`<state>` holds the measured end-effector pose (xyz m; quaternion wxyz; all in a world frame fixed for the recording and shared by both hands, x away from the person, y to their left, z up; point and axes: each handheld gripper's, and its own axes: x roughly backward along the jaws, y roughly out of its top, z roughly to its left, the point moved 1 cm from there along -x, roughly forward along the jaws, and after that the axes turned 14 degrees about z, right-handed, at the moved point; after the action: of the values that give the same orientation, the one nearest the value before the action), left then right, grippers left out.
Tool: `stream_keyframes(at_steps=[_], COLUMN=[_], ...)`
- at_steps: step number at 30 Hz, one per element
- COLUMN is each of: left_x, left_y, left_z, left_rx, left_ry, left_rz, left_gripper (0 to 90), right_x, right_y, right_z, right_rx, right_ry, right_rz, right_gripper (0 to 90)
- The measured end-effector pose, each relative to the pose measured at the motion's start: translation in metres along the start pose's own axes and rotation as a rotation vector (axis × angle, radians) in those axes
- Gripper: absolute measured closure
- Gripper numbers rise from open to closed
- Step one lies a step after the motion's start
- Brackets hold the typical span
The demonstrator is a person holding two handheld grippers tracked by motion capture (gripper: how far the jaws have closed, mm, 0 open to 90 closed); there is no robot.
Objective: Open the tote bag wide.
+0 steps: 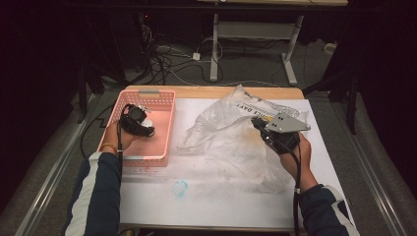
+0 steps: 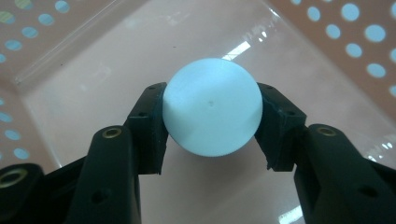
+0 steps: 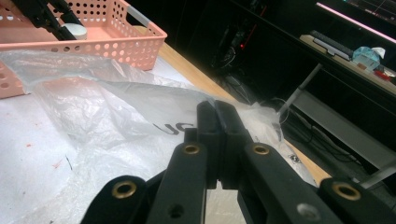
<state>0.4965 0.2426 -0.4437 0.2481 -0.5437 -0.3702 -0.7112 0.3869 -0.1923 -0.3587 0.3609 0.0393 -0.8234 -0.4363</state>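
A white round puck-like thing [image 2: 211, 112] sits low inside the pink perforated basket [image 1: 147, 94] at the table's left. My left gripper [image 1: 148, 129] reaches down into the basket, and its black pads [image 2: 149, 121] press on both sides of the white thing. In the right gripper view the same white thing [image 3: 74, 31] rests near the basket floor between those jaws. A crumpled clear plastic bag [image 1: 231, 132] with black print lies across the table's middle. My right gripper [image 1: 256, 122] is shut on the bag's upper edge [image 3: 187, 105], with the film pinched between the closed jaws.
A small bluish clear thing [image 1: 180, 188] lies on the white table cover [image 1: 221, 206] near the front. The wooden table edge [image 1: 211, 92] runs along the back. Beyond it are floor cables and the legs of a desk [image 1: 214, 54].
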Motion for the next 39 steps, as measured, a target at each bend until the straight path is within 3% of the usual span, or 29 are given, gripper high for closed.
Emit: stream_keyframes(at_steps=[6,9,11,15,19,24,29,39], left_x=[0.016,0.030,0.041,0.045,0.044,0.056,0.065,0.076], left_y=[-0.005,-0.011,-0.019,-0.029,-0.034,-0.041,-0.044,-0.047], left_z=[-0.002,-0.003,-0.009,-0.016,-0.020,-0.026,-0.032,-0.042], left_rx=[-0.015,-0.008,-0.017,-0.021,-0.019,-0.028,-0.049,-0.079], left_ry=[0.034,0.028,0.028,0.024,0.021,0.034,0.017,0.024], left_rz=[-0.053,-0.118,-0.186,-0.236,-0.262,-0.332,-0.384,-0.448], left_gripper=[48.1,48.1,48.1,48.2,48.2,48.2,48.3,48.3], right_x=[0.000,-0.001,-0.001,-0.004,-0.006,-0.007,-0.008,-0.011], right_y=[0.001,0.001,0.001,0.003,0.004,0.003,0.002,0.002], right_z=[0.001,0.000,-0.001,0.001,0.003,0.002,0.003,0.004], right_rx=[-0.001,-0.007,-0.010,-0.017,-0.007,-0.021,-0.028,-0.025], right_ry=[0.001,0.003,0.002,0.004,0.003,-0.002,-0.002,-0.005], right_rz=[-0.002,-0.003,-0.005,-0.004,0.002,0.003,0.004,0.007], right_gripper=[90.0,90.0,90.0,90.0,90.0,90.0,90.0,90.0])
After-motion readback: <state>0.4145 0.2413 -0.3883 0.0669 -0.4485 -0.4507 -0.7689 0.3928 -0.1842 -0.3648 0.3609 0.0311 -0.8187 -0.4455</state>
